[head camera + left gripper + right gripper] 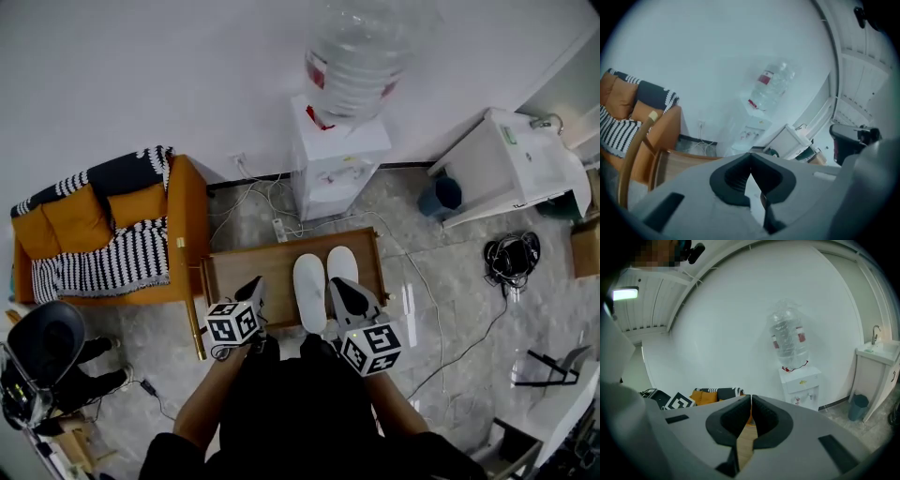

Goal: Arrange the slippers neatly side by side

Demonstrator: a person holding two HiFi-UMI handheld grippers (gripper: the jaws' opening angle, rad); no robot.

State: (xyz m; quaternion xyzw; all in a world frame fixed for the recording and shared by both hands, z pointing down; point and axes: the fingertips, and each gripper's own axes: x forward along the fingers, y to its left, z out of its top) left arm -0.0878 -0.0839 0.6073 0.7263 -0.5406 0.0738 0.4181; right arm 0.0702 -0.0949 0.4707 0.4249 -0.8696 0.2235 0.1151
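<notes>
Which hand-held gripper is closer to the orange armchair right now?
Left. The left hand-held gripper is just right of the armchair; the right hand-held gripper is farther right, by the white slippers.

White wall (187,75), grey marbled floor (450,300), orange sofa (183,225), water dispenser (337,164), perhaps a sink cabinet (497,169)

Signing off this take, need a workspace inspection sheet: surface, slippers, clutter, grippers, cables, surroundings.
Surface: low wooden table, bare wood around the slippers.
Job's things: two white slippers, side by side on it, right one set slightly farther.
Clutter: nothing seen on the table.
Grippers: left gripper shut, empty; right gripper shut, empty.
Cables: white leads and power strip on floor behind table; black coil at right.
Surroundings: orange sofa, water dispenser, sink cabinet, blue bin.
</notes>
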